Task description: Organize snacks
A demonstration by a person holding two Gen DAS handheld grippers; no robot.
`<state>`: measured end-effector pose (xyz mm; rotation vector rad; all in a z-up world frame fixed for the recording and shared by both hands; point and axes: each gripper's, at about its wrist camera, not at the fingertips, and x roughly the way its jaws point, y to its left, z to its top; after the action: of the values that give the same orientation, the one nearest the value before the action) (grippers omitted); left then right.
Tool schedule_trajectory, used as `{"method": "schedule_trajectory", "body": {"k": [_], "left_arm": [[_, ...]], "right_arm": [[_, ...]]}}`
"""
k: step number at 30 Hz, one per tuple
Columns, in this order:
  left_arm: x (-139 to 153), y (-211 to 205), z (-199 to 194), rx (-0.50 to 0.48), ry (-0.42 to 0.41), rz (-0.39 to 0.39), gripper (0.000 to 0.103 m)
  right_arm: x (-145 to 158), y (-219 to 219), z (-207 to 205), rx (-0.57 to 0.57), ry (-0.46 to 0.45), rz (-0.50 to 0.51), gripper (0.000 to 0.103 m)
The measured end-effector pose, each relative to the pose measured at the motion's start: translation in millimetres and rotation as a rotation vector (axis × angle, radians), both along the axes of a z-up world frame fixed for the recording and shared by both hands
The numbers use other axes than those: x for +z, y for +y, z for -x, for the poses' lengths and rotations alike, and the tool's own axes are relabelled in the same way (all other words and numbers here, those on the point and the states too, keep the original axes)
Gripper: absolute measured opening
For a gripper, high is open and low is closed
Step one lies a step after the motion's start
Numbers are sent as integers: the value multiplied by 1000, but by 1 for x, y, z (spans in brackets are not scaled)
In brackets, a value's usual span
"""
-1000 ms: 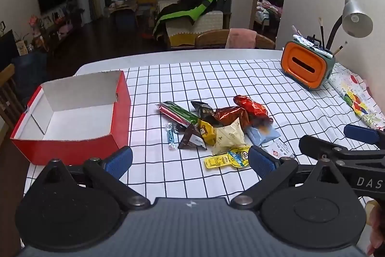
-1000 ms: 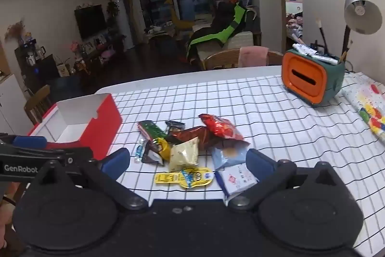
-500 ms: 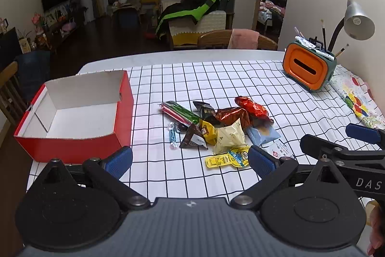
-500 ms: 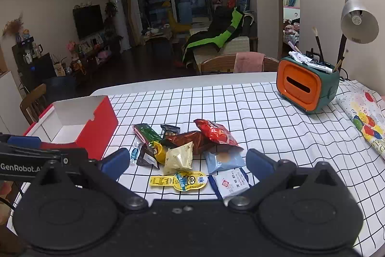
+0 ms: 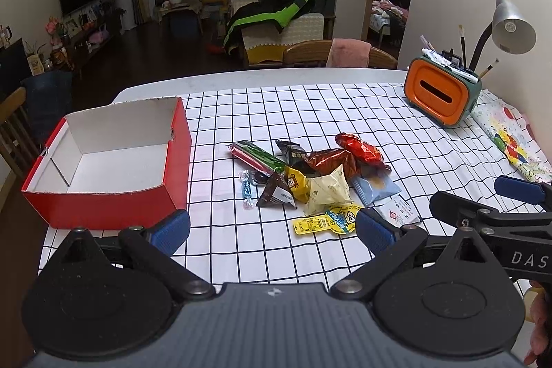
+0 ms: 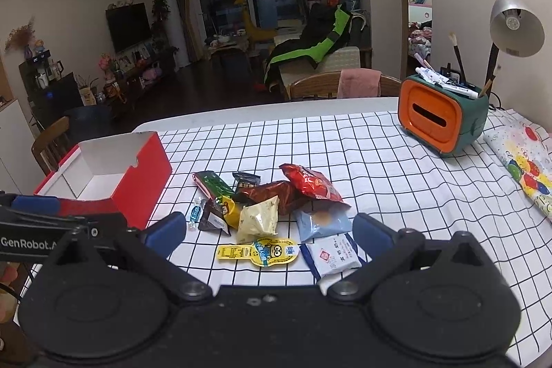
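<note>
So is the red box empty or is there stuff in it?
Empty. The red box shows only its bare white bottom; the snacks lie beside it.

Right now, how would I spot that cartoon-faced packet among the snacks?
Find the red box on the checked tablecloth; the snack pile lies to its right. At the pile's near edge lies the flat yellow packet, with goggle-eyed cartoon faces and a blue patch.

Your hand (image 5: 538, 330) is cut off at the lower right edge of the left wrist frame, only fingertips showing. The pale blue packet (image 6: 322, 221) lies half buried under the red bag (image 6: 310, 183), and the print on the white sachet (image 6: 333, 256) is too small to read.
</note>
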<state>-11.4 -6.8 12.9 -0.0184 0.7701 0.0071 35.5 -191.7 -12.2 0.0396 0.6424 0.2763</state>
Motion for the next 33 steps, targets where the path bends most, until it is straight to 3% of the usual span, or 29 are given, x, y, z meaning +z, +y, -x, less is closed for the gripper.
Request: {"method": "schedule_trajectory", "body": {"k": [33], "left_arm": [[9,-4,13,-5,-21,11,103]], "right_arm": [[9,-1,13,29,-39,16,103]]}}
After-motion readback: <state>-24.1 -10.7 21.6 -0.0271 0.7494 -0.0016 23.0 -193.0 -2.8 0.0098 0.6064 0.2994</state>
